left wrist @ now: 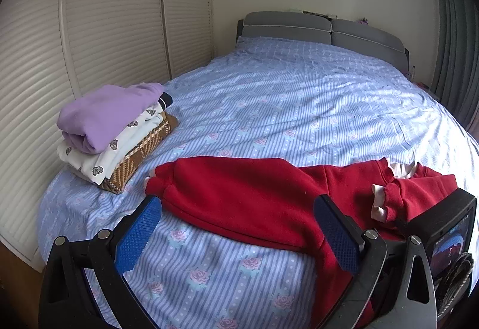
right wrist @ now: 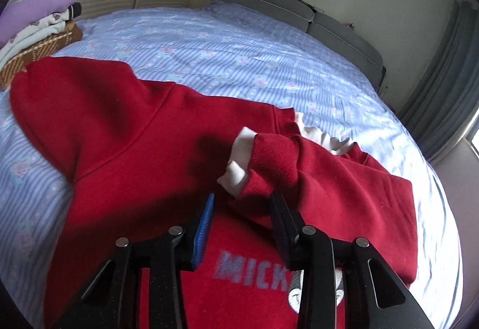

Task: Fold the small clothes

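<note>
A red sweatshirt [left wrist: 239, 197] with white ruffled cuffs lies front-up on the blue bed [left wrist: 269, 107]; its chest print reads "MICK" [right wrist: 254, 269]. Its right sleeve is folded in across the chest, cuff [right wrist: 239, 161] lying by the collar. My left gripper [left wrist: 239, 221] is open and empty, low over the left sleeve and side of the garment. My right gripper [right wrist: 242, 206] is open, its fingers on either side of the folded sleeve's edge just below the cuff, not closed on it. The right gripper's body shows in the left wrist view [left wrist: 443, 227].
A stack of folded clothes [left wrist: 113, 131], purple on top, sits at the bed's left edge; it also shows in the right wrist view [right wrist: 36, 26]. Louvered wardrobe doors [left wrist: 89, 29] stand to the left, a grey headboard [left wrist: 323, 29] at the far end, curtains [right wrist: 443, 83] right.
</note>
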The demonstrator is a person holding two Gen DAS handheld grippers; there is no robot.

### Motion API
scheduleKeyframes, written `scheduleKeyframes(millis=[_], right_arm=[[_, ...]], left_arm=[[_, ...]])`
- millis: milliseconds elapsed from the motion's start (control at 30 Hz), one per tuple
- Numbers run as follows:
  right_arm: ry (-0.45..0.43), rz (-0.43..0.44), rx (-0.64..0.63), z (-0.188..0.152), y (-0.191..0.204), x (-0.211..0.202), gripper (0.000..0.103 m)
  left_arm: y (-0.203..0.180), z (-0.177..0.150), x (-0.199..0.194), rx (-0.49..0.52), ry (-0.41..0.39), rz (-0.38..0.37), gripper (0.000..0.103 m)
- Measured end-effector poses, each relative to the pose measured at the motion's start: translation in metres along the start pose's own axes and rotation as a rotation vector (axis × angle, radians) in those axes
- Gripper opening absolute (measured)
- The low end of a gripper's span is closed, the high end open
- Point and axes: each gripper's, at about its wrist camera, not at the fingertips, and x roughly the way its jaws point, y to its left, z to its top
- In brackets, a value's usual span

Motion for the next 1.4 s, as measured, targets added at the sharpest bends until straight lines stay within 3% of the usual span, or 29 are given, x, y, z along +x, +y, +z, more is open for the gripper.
scheduleKeyframes(millis=[167, 300, 400, 533, 700, 833, 967, 1133, 1233, 1400], right_arm=[[-0.032, 0.086, 0.159, -0.017, -0.028, -0.03, 0.04], [-0.068, 0.058, 0.273, -0.035, -0.065, -0.055, 0.04], [-0.076, 0.019, 0.357, -0.049, -0.093, -0.069, 0.04], [-0.072, -0.019, 0.468, -0.063, -0.13, -0.076, 0.04], [-0.081, -0.07, 0.513, -0.083, -0.157, -0.081, 0.04], [-0.08, -0.063, 0.565, -0.095, -0.173, -0.076, 0.04], [-0.073, -0.046, 0.618, -0.106, -0.182, -0.069, 0.04], [-0.061, -0.029, 0.662, -0.118, -0.187, -0.063, 0.04], [-0.06, -0.023, 0.685, -0.121, -0.191, -0.061, 0.04], [-0.067, -0.019, 0.704, -0.123, -0.193, -0.062, 0.04]], left_arm=[[-0.016, -0.001, -0.003, 0.037, -0.01, -0.058, 0.103], [-0.041, -0.002, 0.001, 0.077, -0.007, -0.14, 0.103], [-0.068, -0.003, 0.009, 0.118, -0.006, -0.189, 0.095], [-0.108, -0.007, 0.028, 0.186, 0.022, -0.267, 0.076], [-0.152, -0.015, 0.053, 0.261, 0.059, -0.347, 0.067], [-0.174, -0.024, 0.074, 0.306, 0.114, -0.386, 0.06], [-0.18, -0.034, 0.09, 0.298, 0.154, -0.4, 0.056], [-0.18, -0.041, 0.097, 0.273, 0.171, -0.474, 0.03], [-0.179, -0.044, 0.093, 0.273, 0.161, -0.468, 0.014], [-0.165, -0.052, 0.083, 0.24, 0.163, -0.469, 0.01]])
